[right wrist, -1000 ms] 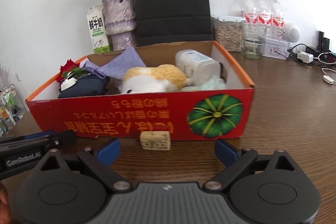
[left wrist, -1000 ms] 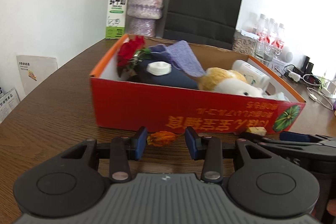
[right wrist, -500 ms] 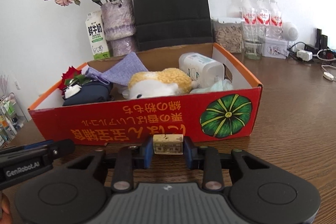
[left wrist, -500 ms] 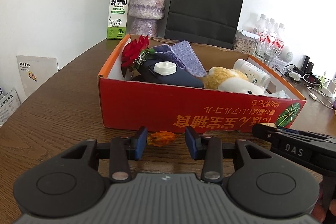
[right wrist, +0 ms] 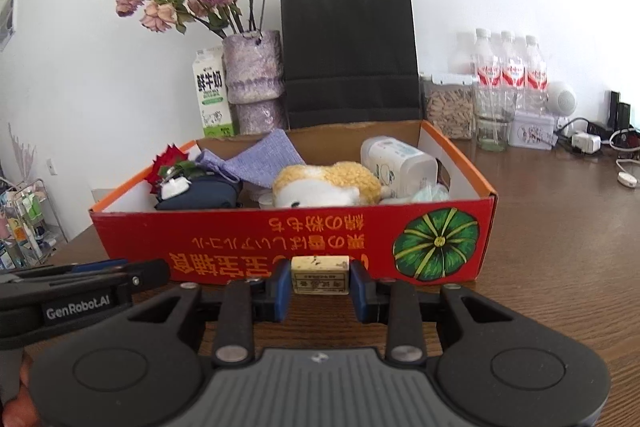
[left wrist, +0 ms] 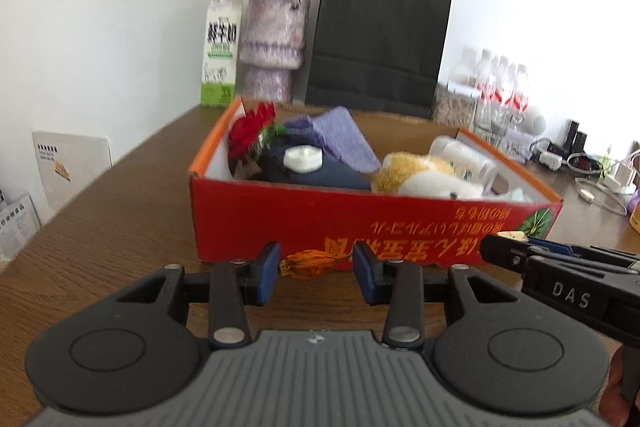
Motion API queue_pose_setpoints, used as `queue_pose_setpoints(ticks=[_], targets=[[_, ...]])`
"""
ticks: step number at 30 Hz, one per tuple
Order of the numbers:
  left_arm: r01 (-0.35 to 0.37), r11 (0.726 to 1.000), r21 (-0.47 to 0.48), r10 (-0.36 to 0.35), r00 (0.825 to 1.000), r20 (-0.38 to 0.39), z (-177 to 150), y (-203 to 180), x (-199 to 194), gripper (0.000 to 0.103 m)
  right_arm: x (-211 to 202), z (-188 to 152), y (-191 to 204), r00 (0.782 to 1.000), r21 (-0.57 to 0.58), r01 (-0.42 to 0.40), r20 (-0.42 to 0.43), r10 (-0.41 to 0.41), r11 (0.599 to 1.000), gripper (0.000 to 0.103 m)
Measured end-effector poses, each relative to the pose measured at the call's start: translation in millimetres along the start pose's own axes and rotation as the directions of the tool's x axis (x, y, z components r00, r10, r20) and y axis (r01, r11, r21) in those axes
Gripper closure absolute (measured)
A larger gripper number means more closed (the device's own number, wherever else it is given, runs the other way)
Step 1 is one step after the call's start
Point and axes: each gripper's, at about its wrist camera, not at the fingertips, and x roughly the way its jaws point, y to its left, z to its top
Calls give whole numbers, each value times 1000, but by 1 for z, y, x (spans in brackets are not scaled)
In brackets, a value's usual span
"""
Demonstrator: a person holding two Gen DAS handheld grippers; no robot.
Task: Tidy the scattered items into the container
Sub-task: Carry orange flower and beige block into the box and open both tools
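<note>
- Red cardboard box [right wrist: 248,239], on the wooden table [right wrist: 560,247]: holds a red flower [right wrist: 170,163], purple cloth [right wrist: 264,159], dark pouch [right wrist: 200,195], plush toy [right wrist: 324,185] and white bottle [right wrist: 396,163].
- Right gripper [right wrist: 320,281]: jaws have just closed, pinching a small tan block [right wrist: 319,275] before the box's front wall.
- Left gripper [left wrist: 316,269]: an orange dried flower [left wrist: 310,263] sits between its pads; a firm grip cannot be confirmed.
- Risk: a low carry could strike the box wall, and the flower may slip from the pads.

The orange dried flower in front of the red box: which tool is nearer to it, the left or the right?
Left. The left tool holds the orange dried flower between its fingers; the right tool, off to the side, grips a small beige block.
</note>
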Motion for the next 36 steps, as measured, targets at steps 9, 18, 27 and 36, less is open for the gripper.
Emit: queue_pose_setpoints(ticks=[9, 18, 27, 36], targets=[[18, 1000, 12, -20, 990, 138, 56, -20, -16, 63, -21, 46, -9, 990, -29, -13, 136, 17, 999, 74], [-63, 997, 43, 49, 961, 273, 88, -45, 43, 62, 31, 93, -20, 981, 19, -14, 194, 10, 1000, 74], [-101, 991, 86, 83, 976, 199, 71, -34, 70, 62, 59, 77, -28, 992, 20, 5, 128, -8, 1000, 74], [-121, 987, 108, 96, 974, 206, 65, -41, 66, 41, 52, 69, -27, 991, 14, 40, 130, -42, 999, 73]])
